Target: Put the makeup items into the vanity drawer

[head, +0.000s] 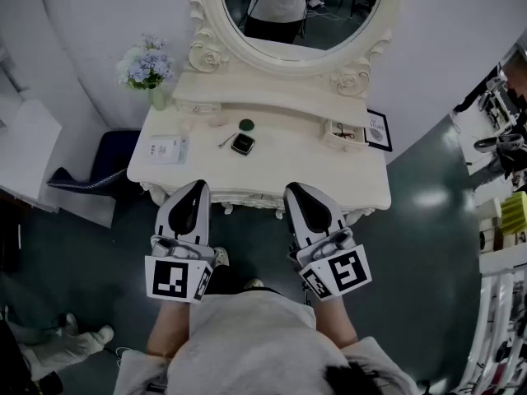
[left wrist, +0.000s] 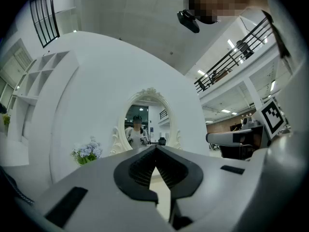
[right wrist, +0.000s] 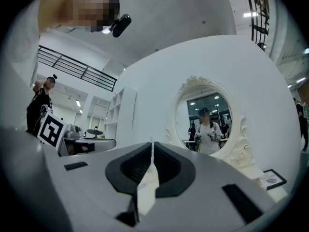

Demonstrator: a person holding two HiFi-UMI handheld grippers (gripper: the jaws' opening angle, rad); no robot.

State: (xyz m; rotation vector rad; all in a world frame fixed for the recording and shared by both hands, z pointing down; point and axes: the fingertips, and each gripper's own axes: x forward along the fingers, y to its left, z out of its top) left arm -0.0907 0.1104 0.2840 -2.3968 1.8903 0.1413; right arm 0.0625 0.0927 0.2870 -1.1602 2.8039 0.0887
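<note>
On the white vanity table (head: 272, 167) the makeup items are lying near the middle of the top, well ahead of both grippers. A black square compact (head: 242, 144) is sitting just in front of a round green item (head: 246, 124), and a thin stick-like piece (head: 225, 141) is lying just to the left of the compact. Two pale pinkish items (head: 216, 122) are resting close to the raised shelf behind them (too small to identify). A flat white packet (head: 167, 149) is lying towards the left edge. At the right end of the shelf a small drawer (head: 344, 133) is standing pulled out, with something small and dark inside it. A vase of blue and white flowers (head: 146, 66) is standing at the back left corner, a small framed picture (head: 378, 130) is leaning at the back right, and the oval mirror (head: 296, 6) is reflecting the person.

The person is holding both grippers level in front of the table's front edge, not touching it or anything on it. The left gripper (head: 198, 189) is pointing at the table's left half; in its own view its jaws are meeting at the tips (left wrist: 155, 148) with nothing between them. The right gripper (head: 296, 192) is pointing at the right half, and its jaws are likewise pressed together and empty (right wrist: 152, 143).
</note>
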